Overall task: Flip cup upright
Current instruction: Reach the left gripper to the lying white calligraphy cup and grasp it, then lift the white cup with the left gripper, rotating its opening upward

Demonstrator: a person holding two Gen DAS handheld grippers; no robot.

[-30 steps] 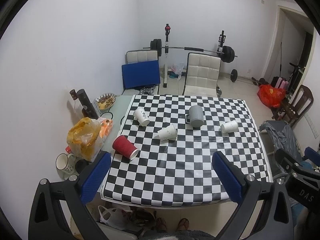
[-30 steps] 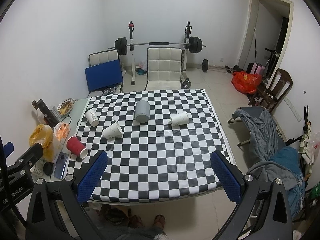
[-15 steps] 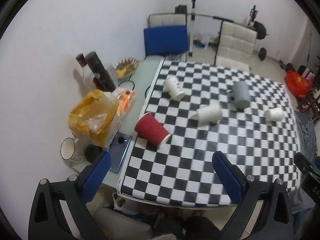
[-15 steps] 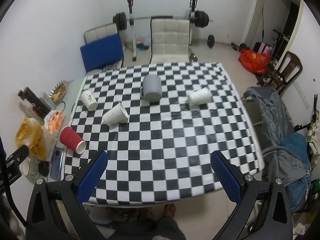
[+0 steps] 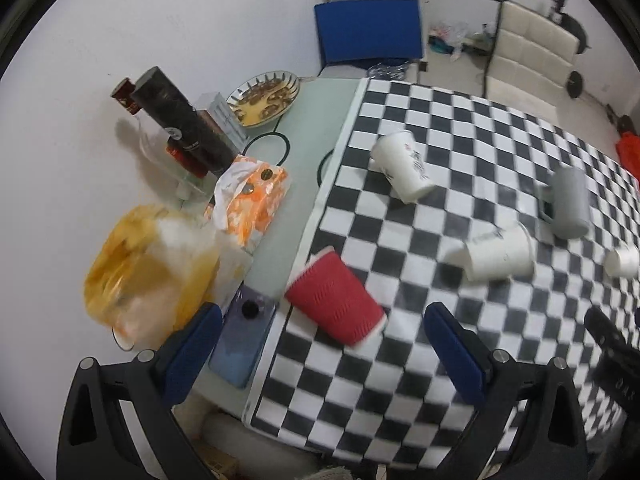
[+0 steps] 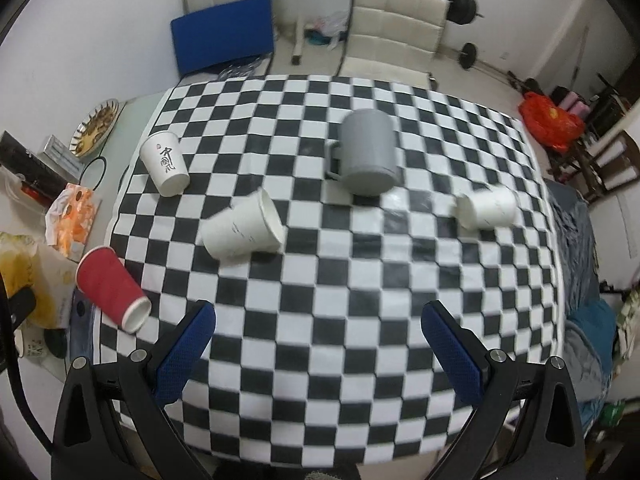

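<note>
Left gripper (image 5: 322, 342): jaws spread wide, nothing between them; it hangs above the near left part of the checkered cloth (image 5: 460, 344)
Right gripper (image 6: 318, 340): jaws likewise wide apart and empty, over the near middle of the cloth
Red cup (image 5: 335, 298): lower centre of the left wrist view, lying on its side at the cloth's left edge, just above the left gripper and the nearest cup to it; lower left of the right wrist view
Red cup, axis: long axis runs from upper left to lower right of the left wrist view; base toward the upper left, white-rimmed mouth toward the lower right
Other cups: two white paper cups (image 6: 243, 229) (image 6: 485, 209) on their sides mid-cloth; a printed white cup (image 6: 165, 163) and a grey mug (image 6: 367, 153) apparently mouth-down
Step in hand (judgement): approach to the red cup, likely with the left gripper
Method (judgement): bring the fingers across the ribbed wall, square to the long axis; close lightly, since paper crushes; lift clear, swing the mouth up, set the base flat
Beside the cloth: phone (image 5: 244, 344), yellow bag (image 5: 152, 268), at left of frame
</note>
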